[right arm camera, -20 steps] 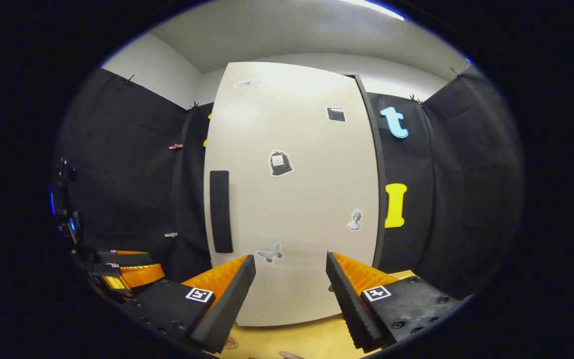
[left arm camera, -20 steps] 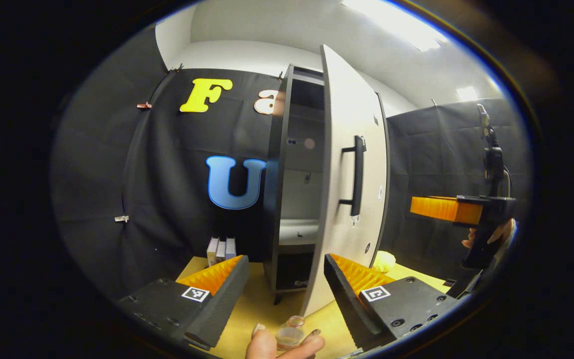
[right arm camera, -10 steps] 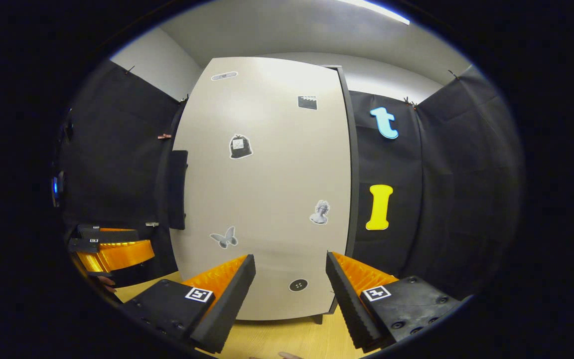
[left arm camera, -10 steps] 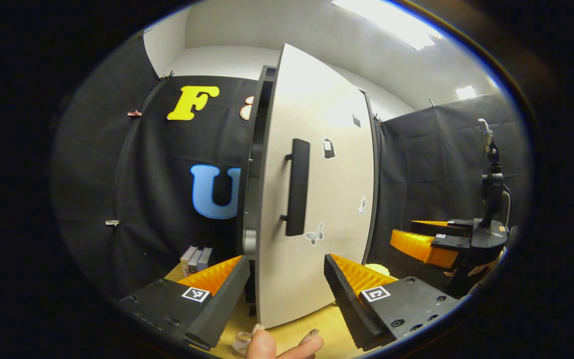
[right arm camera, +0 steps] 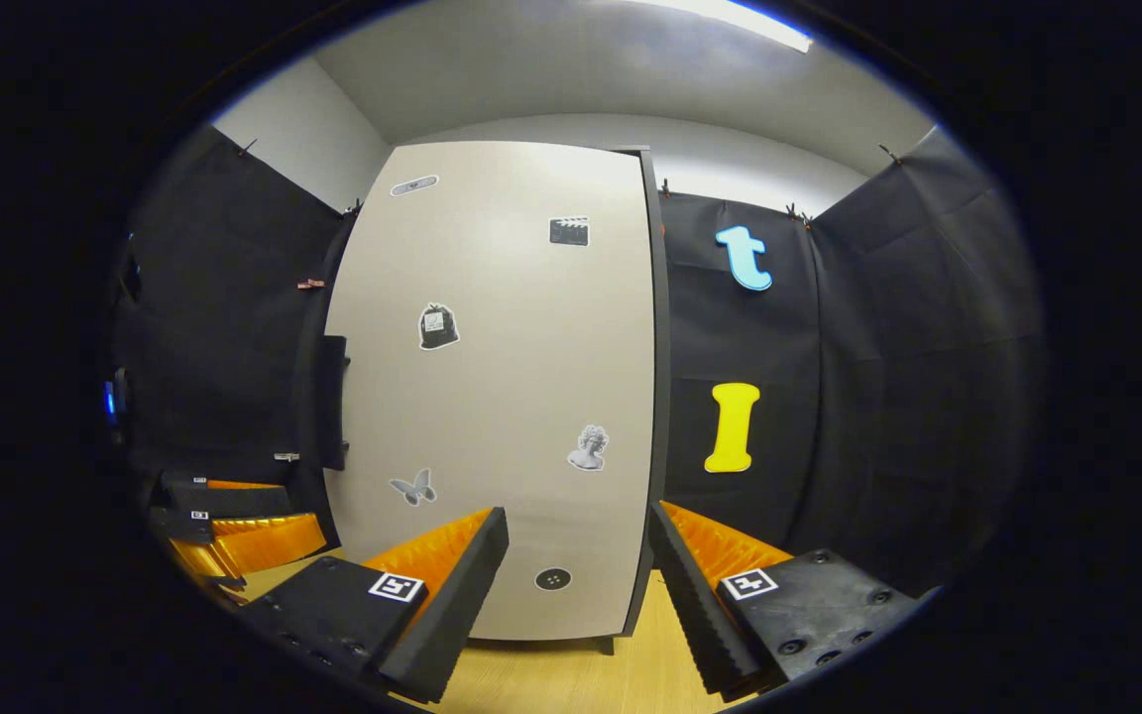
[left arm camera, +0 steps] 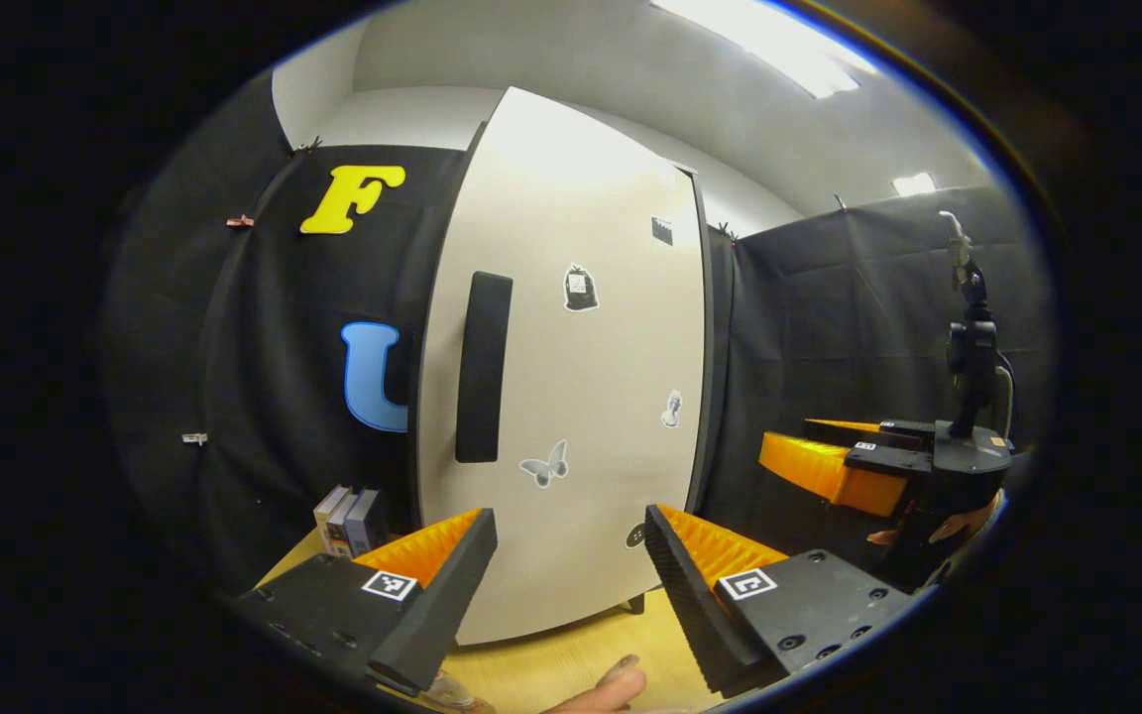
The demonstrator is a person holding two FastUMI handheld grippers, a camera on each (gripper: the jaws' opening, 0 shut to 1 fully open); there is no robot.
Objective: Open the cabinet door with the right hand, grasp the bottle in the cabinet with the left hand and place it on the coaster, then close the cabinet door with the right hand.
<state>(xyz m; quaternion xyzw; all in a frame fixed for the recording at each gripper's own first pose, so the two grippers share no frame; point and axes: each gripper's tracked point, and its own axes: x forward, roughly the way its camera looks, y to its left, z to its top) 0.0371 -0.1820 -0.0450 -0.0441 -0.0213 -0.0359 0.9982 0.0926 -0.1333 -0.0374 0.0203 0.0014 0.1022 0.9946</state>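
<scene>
**Door swung shut; task judged near its end**

Left gripper view: the left gripper [left arm camera: 569, 565] is seen wide open and empty. The door [left arm camera: 591, 377] now lies flush with the cabinet; a second ago it stood ajar with the shelves exposed, so the closing swing has been completed in that interval. The handle [left arm camera: 483, 367] is seen face-on. The bottle [left arm camera: 444, 689] is glimpsed at the bottom edge on the table [left arm camera: 571, 664], beside a fingertip [left arm camera: 621, 674]; the coaster cannot be made out. The right gripper [left arm camera: 834, 466] is held well apart from the door.

Right gripper view: the right gripper [right arm camera: 577, 575] is seen wide open, nothing held, facing the door [right arm camera: 502, 397]. The left gripper [right arm camera: 234, 531] is noted low at left. Only withdrawal is judged to remain.
</scene>
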